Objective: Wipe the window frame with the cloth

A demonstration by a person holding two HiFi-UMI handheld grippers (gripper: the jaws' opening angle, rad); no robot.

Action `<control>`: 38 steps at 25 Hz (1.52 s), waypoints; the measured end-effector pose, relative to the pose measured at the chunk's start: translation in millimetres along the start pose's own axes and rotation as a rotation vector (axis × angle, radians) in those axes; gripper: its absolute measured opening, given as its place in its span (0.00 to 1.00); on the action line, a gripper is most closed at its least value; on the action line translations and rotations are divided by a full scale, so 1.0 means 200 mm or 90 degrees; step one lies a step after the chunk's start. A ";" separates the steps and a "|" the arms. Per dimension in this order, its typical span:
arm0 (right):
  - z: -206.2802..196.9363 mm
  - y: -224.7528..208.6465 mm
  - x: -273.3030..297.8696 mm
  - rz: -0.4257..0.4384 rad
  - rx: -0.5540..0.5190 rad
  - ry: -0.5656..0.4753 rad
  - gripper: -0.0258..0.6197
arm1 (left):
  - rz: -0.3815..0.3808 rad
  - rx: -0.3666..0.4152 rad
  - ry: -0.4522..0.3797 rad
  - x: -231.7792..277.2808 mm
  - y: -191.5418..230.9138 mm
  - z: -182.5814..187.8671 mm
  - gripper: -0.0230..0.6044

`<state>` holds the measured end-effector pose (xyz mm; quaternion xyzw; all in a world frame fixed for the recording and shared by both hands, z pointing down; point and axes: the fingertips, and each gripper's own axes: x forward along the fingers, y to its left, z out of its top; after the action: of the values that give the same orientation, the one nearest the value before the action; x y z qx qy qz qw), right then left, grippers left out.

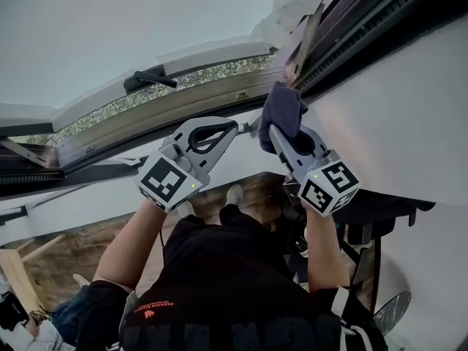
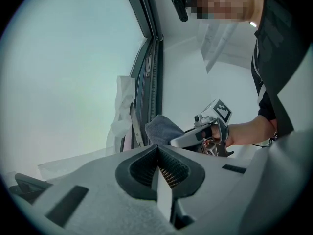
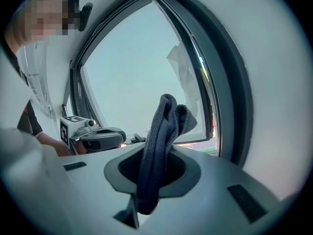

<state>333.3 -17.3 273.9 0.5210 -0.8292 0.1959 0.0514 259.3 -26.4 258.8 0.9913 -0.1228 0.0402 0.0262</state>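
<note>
The jaws of the right gripper are closed tight on a dark grey-blue cloth. The cloth is pinched near its middle: a short tail is left hanging below the jaws, and the longer folded end stands up past them. In the head view that free end is bunched against the dark window frame, at the corner where the lower sash rail meets the grooved track (actual contact is suggested there, though the gripper views do not settle it).

The jaws of the left gripper are drawn together with nothing between them. This gripper is held just beside the right one, below the sash rail and apart from the cloth.

Each gripper's marker cube is turned toward the head camera, and a bare forearm is seen behind each.

A black window handle is seen on the pale sash, well to the left of the cloth. A crumpled white sheet is seen hanging along the frame above the cloth; its material cannot be told. Speckled ground is visible through the gap under the open sash. A wooden floor and the person's black top fill the lower part of the head view.
</note>
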 end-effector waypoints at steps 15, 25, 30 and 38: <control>-0.07 -0.20 0.04 -0.016 0.005 0.028 0.12 | -0.003 -0.006 0.011 0.14 0.04 -0.08 0.07; -0.14 -0.36 0.11 -0.062 -0.031 0.064 0.12 | 0.012 -0.057 0.034 0.20 0.07 -0.17 0.07; -0.22 -0.44 0.16 -0.071 -0.032 0.087 0.12 | 0.009 -0.054 0.037 0.25 0.08 -0.24 0.07; -0.32 -0.53 0.22 -0.076 -0.007 0.109 0.12 | 0.013 -0.069 0.041 0.30 0.11 -0.33 0.07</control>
<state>399.7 -71.1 374.0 0.5506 -0.7904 0.2313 0.1364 305.9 -58.7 331.1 0.9853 -0.1342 0.0653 0.0836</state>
